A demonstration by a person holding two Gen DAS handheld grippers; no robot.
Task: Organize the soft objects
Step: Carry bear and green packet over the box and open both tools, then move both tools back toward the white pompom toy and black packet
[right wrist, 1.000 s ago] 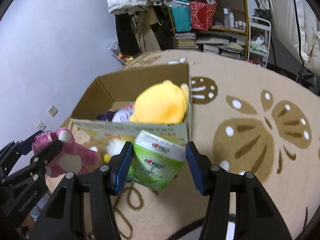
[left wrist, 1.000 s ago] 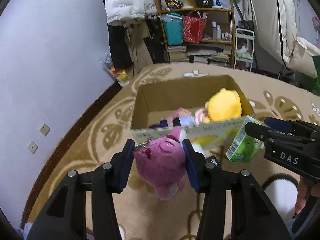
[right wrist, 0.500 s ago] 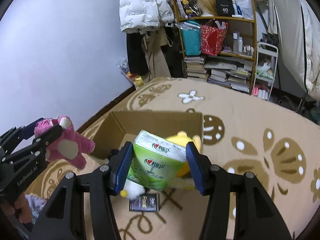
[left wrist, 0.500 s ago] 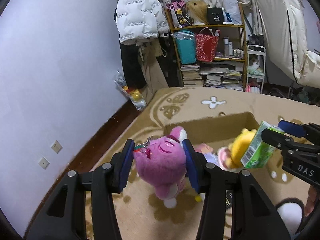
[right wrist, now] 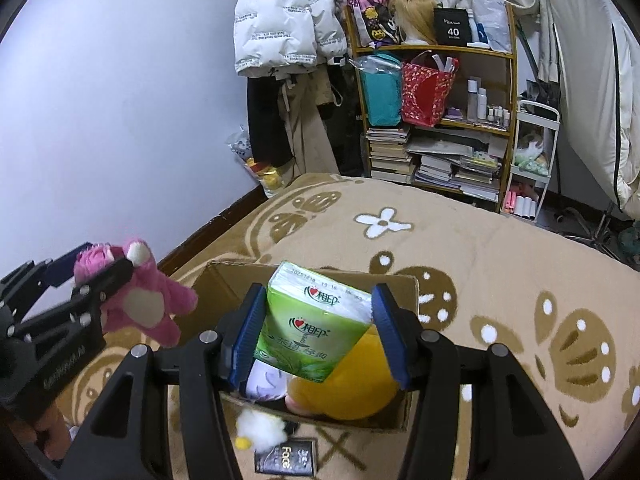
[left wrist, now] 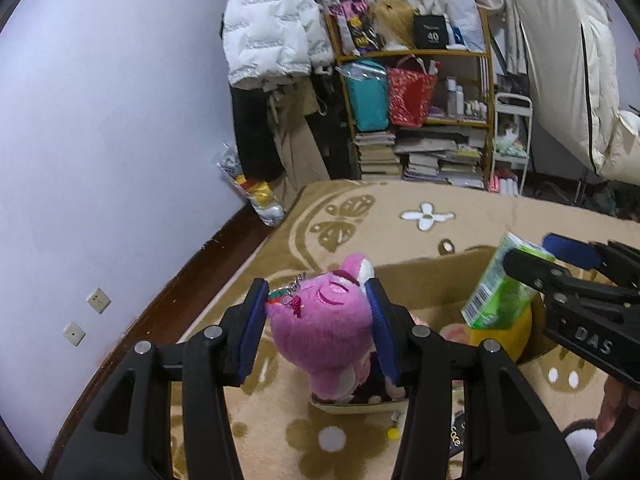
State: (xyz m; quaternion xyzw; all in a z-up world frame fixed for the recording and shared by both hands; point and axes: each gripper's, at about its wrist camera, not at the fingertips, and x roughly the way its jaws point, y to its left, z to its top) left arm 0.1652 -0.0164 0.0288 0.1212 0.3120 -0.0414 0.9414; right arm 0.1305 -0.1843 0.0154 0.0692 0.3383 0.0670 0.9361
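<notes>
My left gripper (left wrist: pixel 318 330) is shut on a pink plush bear (left wrist: pixel 324 328) with a keychain and holds it above the near left corner of an open cardboard box (left wrist: pixel 436 280). The bear also shows in the right wrist view (right wrist: pixel 140 296). My right gripper (right wrist: pixel 318 330) is shut on a green tissue pack (right wrist: pixel 316 324) and holds it over the box (right wrist: pixel 224 280). The pack shows in the left wrist view (left wrist: pixel 500 284). A yellow plush (right wrist: pixel 352 392) and other soft toys lie inside the box.
The box stands on a beige patterned rug (right wrist: pixel 500 248). A small white and yellow plush (right wrist: pixel 258 430) and a black "Face" box (right wrist: pixel 286 460) lie on the rug in front of it. A cluttered shelf (left wrist: pixel 420 120) and hanging coats (left wrist: pixel 272 40) stand at the back.
Both grippers have risen and moved forward with their loads. The bear and the tissue pack now hang over the box instead of in front of it.
</notes>
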